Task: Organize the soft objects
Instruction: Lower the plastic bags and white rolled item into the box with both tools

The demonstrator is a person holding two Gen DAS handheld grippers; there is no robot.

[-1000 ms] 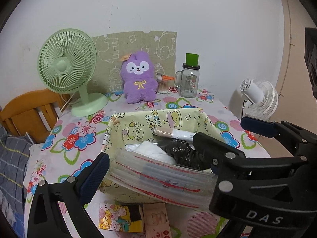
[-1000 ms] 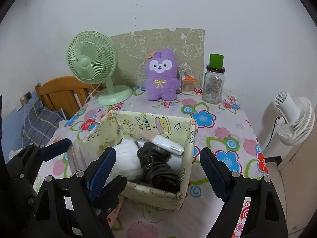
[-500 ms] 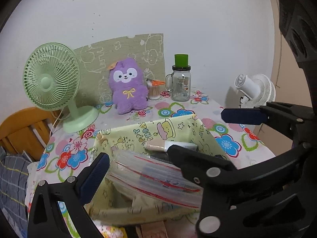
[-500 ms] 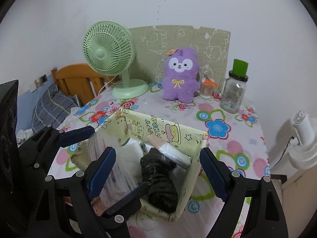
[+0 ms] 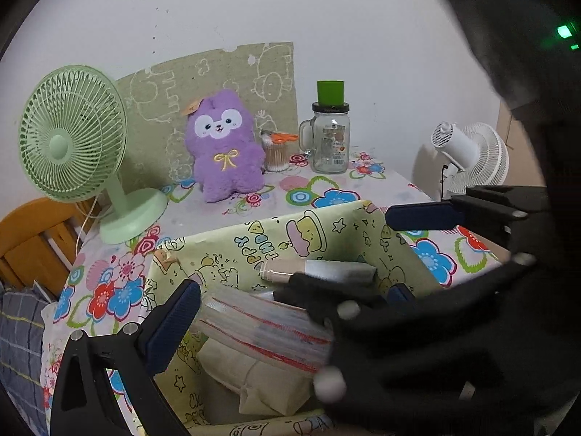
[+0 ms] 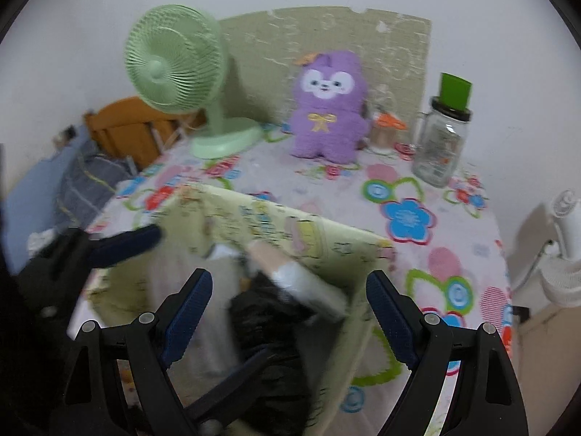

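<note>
A yellow-green cartoon-print fabric basket [image 5: 276, 243] [image 6: 290, 225] sits on the flowered tablecloth. It holds a beige-and-white roll [image 5: 319, 270] [image 6: 301, 283] and a black crumpled bundle [image 6: 268, 330]. My left gripper [image 5: 294, 301] [image 6: 210, 294] is shut on a stack of clear zip bags with red stripes [image 5: 261, 327], held just over the basket's near side. My right gripper [image 6: 288, 312] [image 5: 334, 254] stands open above the basket's inside, nothing between its fingers. Its black body hides most of the left gripper's right finger in the left wrist view.
At the back of the table stand a green fan [image 5: 72, 134], a purple plush [image 5: 225, 145], a cup of cotton swabs [image 5: 276, 152] and a glass jar with a green lid [image 5: 330, 138]. A white fan [image 5: 468, 156] is off the right edge, a wooden frame [image 5: 29, 247] to the left.
Both grippers have sunk closer to the basket. The right gripper has slid across in front of the left one. The bags now hang over the basket instead of before its near wall.
</note>
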